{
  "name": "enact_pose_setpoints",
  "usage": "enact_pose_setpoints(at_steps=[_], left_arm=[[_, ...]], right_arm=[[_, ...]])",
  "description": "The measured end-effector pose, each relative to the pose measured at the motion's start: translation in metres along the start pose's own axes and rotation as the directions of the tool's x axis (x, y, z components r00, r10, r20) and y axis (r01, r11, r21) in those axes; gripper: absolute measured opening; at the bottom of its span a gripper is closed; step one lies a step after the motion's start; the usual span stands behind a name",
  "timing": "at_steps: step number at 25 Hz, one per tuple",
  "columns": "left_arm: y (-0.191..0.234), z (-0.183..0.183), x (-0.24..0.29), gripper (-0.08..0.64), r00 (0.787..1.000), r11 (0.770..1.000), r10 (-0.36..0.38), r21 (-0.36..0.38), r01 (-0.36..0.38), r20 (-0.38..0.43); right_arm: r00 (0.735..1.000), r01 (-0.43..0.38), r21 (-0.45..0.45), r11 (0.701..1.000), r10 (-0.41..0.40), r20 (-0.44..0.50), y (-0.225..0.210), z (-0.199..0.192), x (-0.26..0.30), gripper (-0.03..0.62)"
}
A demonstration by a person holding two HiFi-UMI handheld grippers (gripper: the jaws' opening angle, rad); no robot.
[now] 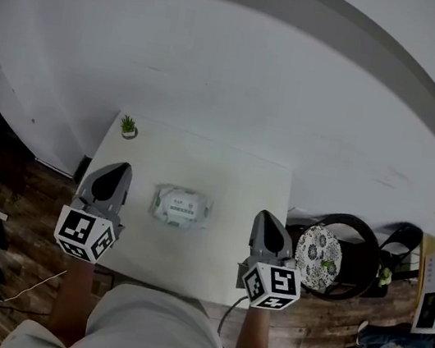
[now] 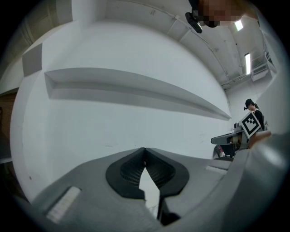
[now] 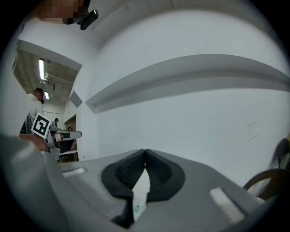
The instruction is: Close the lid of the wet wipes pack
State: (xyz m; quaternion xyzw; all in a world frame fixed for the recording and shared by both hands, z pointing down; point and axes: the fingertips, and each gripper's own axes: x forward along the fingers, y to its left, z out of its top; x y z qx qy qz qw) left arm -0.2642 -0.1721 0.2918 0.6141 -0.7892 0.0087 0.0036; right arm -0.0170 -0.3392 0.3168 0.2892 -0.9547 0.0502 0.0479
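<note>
Wipes lie near the middle of a white table [image 1: 233,180]: the pack [image 1: 182,207] sits flat, its long side running 9 to 3 o'clock in the head view, with a pale oval lid on its top face. From that height I cannot tell whether the lid is fully seated or slightly raised.

Neither gripper touches the pack. The left gripper [image 1: 123,167] hangs at the pack's 9 o'clock, over the table's left edge, and points toward 12. The right gripper [image 1: 267,216] is at about 4 o'clock from the pack, near the table's right edge, and also points toward 12. The pack lies between them, nearer the left one.

In the left gripper view the two ribbed pads meet at their tips, with nothing caught between them and only a plain white wall [image 2: 136,113] ahead. The right gripper view shows the same: its jaws are pressed together at the tips and hold nothing, facing the same wall.

A small potted plant [image 1: 128,125] stands at the table's far left corner, at 11 o'clock from the pack and well apart from it. A round chair [image 1: 318,257] with a flowered cushion stands on the wooden floor [image 1: 21,201] at 3 o'clock, just beyond the table's right edge.
</note>
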Motion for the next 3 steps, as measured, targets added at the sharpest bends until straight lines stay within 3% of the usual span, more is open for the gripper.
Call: enact_pose_setpoints(at_steps=[3], left_arm=[[-0.0002,0.0017,-0.0001,0.005,1.0,1.0,0.004,-0.002,-0.004,0.007]], right_arm=[[1.0,0.0,-0.002,1.0,0.0,0.006,0.0006,0.0016,0.0003,0.003]])
